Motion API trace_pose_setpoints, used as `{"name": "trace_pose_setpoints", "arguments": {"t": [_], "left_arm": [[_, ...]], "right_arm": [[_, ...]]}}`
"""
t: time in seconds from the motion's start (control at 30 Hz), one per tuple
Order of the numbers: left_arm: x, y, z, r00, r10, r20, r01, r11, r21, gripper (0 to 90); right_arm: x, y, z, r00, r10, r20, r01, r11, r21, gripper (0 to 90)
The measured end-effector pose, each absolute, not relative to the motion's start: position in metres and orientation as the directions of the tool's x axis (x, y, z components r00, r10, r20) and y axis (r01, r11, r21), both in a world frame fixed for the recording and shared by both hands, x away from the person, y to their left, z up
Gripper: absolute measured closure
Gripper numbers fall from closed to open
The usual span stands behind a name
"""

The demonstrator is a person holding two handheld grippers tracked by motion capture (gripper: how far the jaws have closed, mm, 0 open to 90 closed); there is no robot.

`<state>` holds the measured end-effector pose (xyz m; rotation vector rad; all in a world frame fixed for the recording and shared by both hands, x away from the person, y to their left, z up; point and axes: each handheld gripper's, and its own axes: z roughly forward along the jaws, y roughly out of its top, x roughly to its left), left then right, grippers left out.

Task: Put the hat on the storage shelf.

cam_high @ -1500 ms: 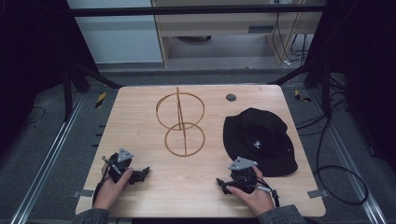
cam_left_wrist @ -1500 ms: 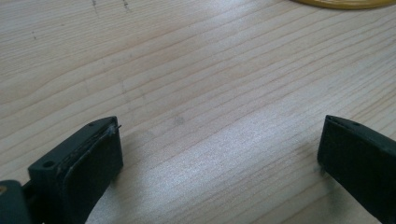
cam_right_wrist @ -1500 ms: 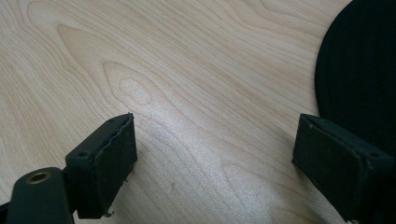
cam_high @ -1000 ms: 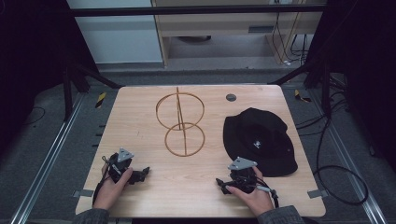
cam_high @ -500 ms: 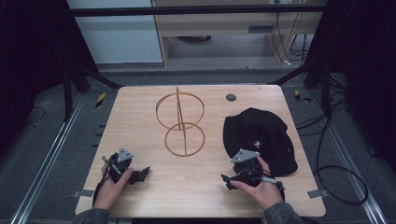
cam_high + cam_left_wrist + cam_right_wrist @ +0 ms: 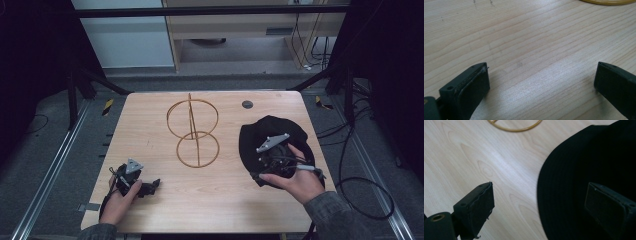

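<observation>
Two gold wire rings [image 6: 192, 132] on one thin post lie on the wooden table [image 6: 150, 120], off to the left of the right gripper [image 6: 539, 202]. A small dark disc [image 6: 247, 104] sits far past it, near the table's back edge. Nothing blocks the way. The black hat [image 6: 272, 132] is soft, round and dark, and lies right under this gripper. Its jaws are spread wide, one over bare wood and one over the hat's edge, holding nothing. The left gripper [image 6: 541, 82] is well apart, low over bare wood, jaws wide too. The hand hides part of the hat. Whether the jaws touch it is hard to tell.
</observation>
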<state>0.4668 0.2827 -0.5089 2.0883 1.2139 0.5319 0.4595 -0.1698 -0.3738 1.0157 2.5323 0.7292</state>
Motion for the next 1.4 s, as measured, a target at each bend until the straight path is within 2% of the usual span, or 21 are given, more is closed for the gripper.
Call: {"name": "trace_pose_setpoints", "arguments": {"t": [0.33, 0.5, 0.6, 1.03, 1.4], "left_arm": [[0.467, 0.283, -0.509, 0.488, 0.873, 0.021, 0.606, -0.356, 0.711, 0.0], [0.467, 0.283, -0.509, 0.488, 0.873, 0.020, 0.606, -0.355, 0.711, 0.0], [0.467, 0.283, -0.509, 0.488, 0.872, 0.021, 0.607, -0.356, 0.711, 0.0], [0.467, 0.283, -0.509, 0.488, 0.873, 0.021, 0.607, -0.357, 0.710, 0.0], [0.467, 0.283, -0.509, 0.488, 0.872, 0.020, 0.607, -0.356, 0.711, 0.0]], "right_arm": [[0.471, -0.192, -0.329, -0.658, 0.731, -0.183, 0.529, 0.620, 0.579, 8.8], [0.474, -0.200, -0.317, -0.655, 0.734, -0.179, 0.530, 0.615, 0.584, 11.5], [0.477, -0.205, -0.314, -0.656, 0.738, -0.155, 0.548, 0.608, 0.575, 13.0], [0.504, -0.231, -0.301, -0.622, 0.766, -0.164, 0.604, 0.603, 0.522, 13.2], [0.535, -0.250, -0.307, -0.597, 0.794, -0.117, 0.672, 0.574, 0.468, 15.2]]}}
